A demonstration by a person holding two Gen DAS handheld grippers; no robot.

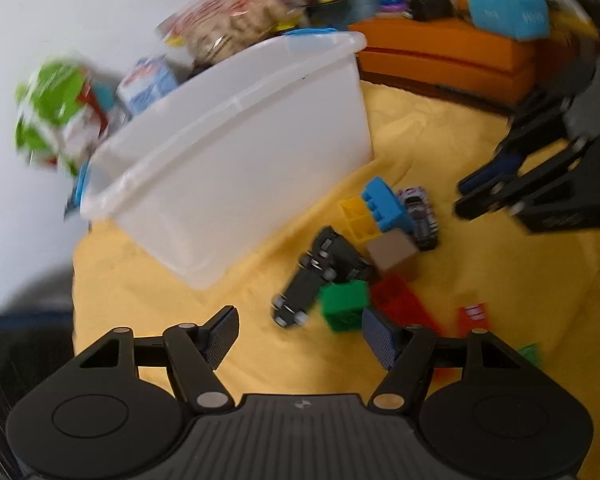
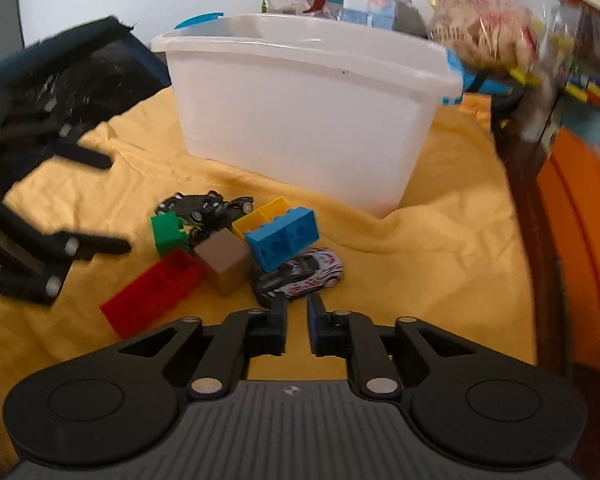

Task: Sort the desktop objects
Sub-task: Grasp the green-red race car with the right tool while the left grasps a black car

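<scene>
Left tongs (image 1: 298, 334) spread wide, empty; right tongs (image 2: 297, 312) nearly together, empty. Risk: the white car (image 2: 306, 272) lies under the blue brick (image 2: 282, 242); lifting may topple it.

White bin (image 2: 300, 120) on yellow cloth (image 2: 440, 240), toy cars, blocks, right gripper (image 2: 297, 312) jaws nearly closed, empty
</scene>
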